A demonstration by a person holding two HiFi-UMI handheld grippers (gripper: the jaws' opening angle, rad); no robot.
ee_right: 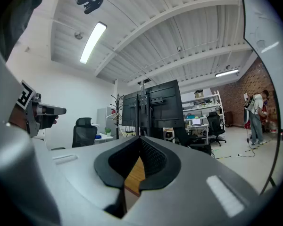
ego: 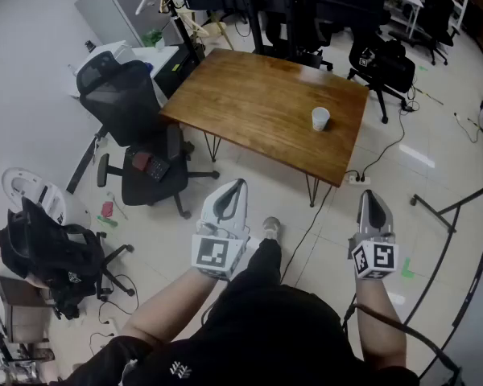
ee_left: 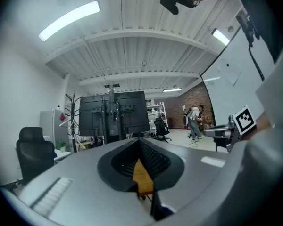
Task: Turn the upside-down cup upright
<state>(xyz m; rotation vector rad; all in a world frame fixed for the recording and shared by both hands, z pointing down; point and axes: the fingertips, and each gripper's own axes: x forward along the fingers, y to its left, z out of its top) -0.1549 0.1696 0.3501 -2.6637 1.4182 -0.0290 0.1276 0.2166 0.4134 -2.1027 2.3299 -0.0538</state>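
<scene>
White paper cup stands upper right on the brown wooden worktop, well apart from the left claw and right claw, both closed, empty; approach first, then spread one.

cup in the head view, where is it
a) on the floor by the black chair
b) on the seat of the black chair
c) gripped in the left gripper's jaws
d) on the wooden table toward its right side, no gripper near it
d: the head view shows the cup on the wooden table, toward its right side, while the left gripper and the right gripper are held short of the table, over the floor.
</scene>
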